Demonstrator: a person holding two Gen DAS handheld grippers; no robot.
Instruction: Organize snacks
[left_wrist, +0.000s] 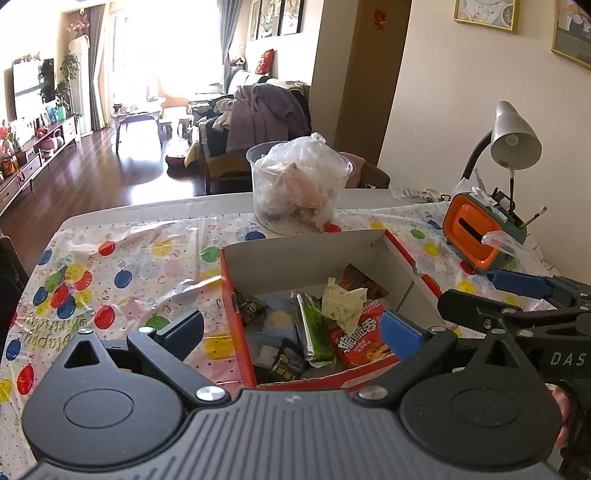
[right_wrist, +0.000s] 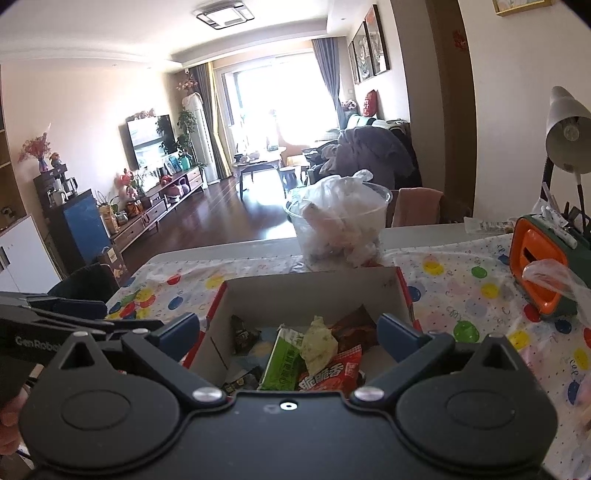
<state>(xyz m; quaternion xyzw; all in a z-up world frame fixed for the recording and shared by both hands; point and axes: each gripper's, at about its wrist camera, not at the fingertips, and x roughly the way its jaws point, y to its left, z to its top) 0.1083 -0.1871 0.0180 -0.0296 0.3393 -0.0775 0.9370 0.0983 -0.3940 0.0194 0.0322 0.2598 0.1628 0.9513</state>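
Observation:
A red cardboard box (left_wrist: 295, 258) (right_wrist: 314, 291) with a white inside lies on the balloon-print tablecloth (left_wrist: 110, 277). It holds several snack packs, among them a green pack (left_wrist: 314, 332) (right_wrist: 282, 363), a red pack (left_wrist: 365, 339) (right_wrist: 332, 373), a pale crumpled wrapper (left_wrist: 343, 302) (right_wrist: 319, 343) and dark packets (left_wrist: 251, 306). My left gripper (left_wrist: 291, 332) hangs open over the box's near left side, with nothing between its fingers. My right gripper (right_wrist: 290, 332) is also open and empty, above the box's near edge. Each gripper shows at the side of the other's view, the right gripper (left_wrist: 476, 291) and the left gripper (right_wrist: 110, 317).
A clear tub (left_wrist: 299, 184) (right_wrist: 340, 229) stuffed with a plastic bag stands behind the box. An orange and green holder (left_wrist: 476, 229) (right_wrist: 543, 273) and a desk lamp (left_wrist: 513, 136) stand at the right by the wall. The table's left edge drops to a chair and the floor.

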